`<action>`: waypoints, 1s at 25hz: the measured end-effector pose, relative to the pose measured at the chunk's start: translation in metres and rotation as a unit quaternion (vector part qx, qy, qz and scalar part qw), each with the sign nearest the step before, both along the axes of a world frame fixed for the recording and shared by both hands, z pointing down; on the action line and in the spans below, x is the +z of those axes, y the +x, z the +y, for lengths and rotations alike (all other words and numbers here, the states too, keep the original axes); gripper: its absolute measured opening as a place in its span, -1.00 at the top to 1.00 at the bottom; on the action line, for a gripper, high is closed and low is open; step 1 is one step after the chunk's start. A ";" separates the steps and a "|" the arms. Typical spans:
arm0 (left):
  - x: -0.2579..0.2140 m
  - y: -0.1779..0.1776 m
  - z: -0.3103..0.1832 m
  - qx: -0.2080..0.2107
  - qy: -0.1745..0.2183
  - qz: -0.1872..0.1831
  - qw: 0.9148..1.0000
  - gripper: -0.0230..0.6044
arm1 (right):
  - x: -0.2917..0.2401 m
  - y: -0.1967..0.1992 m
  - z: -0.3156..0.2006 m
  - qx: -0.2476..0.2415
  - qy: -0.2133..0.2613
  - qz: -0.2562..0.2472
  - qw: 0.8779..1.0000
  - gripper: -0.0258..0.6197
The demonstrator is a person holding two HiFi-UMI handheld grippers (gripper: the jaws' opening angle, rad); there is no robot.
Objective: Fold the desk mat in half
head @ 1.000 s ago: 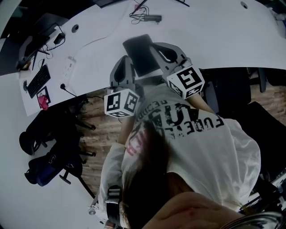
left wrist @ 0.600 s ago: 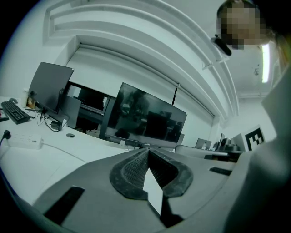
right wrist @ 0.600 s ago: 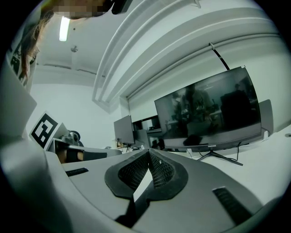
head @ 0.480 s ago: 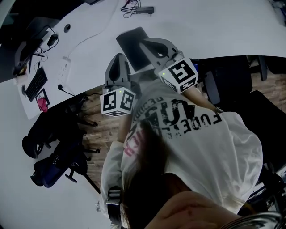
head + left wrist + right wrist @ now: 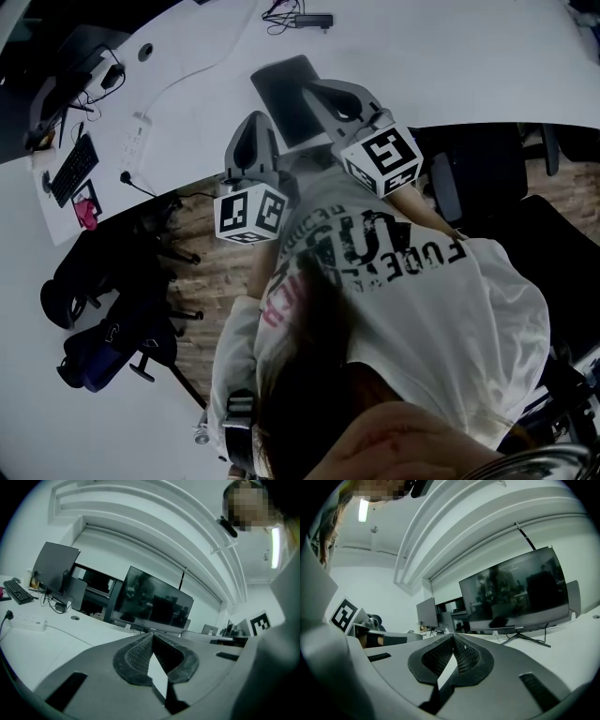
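Observation:
The desk mat (image 5: 279, 94) is a dark rectangle lying flat on the white desk (image 5: 450, 66), close to its front edge. My right gripper (image 5: 307, 87) reaches over the mat's right side, jaws shut with nothing between them. My left gripper (image 5: 253, 118) hovers just left of the mat at the desk's edge, also shut and empty. In the left gripper view the textured pads (image 5: 138, 654) meet at the tip. The right gripper view shows its pads (image 5: 464, 658) pressed together as well. Neither gripper view shows the mat.
A keyboard (image 5: 70, 169) and a power strip (image 5: 134, 141) lie at the desk's left. A cable hub (image 5: 305, 20) sits at the back. Monitors (image 5: 152, 604) (image 5: 515, 592) stand ahead. A chair with a bag (image 5: 103, 347) is on the floor at left, and a black chair (image 5: 487, 178) at right.
The head view has shifted a little. Both grippers keep about the same place beside the mat and stay shut.

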State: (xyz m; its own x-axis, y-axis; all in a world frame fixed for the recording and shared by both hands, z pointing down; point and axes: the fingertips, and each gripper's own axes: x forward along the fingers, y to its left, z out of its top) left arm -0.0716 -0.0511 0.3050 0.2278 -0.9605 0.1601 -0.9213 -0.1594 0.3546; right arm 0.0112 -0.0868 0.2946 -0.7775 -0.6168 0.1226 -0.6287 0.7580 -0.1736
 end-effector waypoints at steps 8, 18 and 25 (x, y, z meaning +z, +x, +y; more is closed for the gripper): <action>0.000 -0.003 -0.001 0.000 0.003 0.009 1.000 0.92 | 0.002 -0.003 -0.002 0.000 -0.005 0.006 1.000 0.92; -0.001 -0.005 -0.001 -0.008 0.006 0.008 1.000 0.92 | 0.001 -0.009 0.000 -0.016 -0.003 0.007 1.000 0.92; -0.002 -0.005 0.000 -0.007 0.009 0.008 1.000 0.92 | 0.001 -0.008 0.001 -0.014 -0.002 0.006 1.000 0.92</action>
